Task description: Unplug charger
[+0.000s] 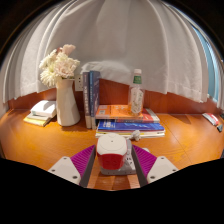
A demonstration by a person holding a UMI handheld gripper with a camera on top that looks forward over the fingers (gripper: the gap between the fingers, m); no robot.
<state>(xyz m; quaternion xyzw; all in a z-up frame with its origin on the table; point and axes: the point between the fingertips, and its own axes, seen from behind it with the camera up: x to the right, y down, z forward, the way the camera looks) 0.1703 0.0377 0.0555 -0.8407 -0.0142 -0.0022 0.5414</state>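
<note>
A white-topped, red-bodied charger (112, 150) stands between my fingers, seated on a grey base (126, 160) that looks like a socket block. My gripper (113, 153) is shut on the charger, and the magenta pads (85, 159) meet its left and right sides. The brown wooden table (30, 140) shows below the charger, in the strip between the fingers. The plug's pins are hidden.
Beyond the charger lies a stack of books (130, 122) with a clear bottle (137, 92) behind it and upright books (91, 95) to the left. A white vase of flowers (66, 95) and a small white object (42, 110) stand further left. A pale curtain hangs behind.
</note>
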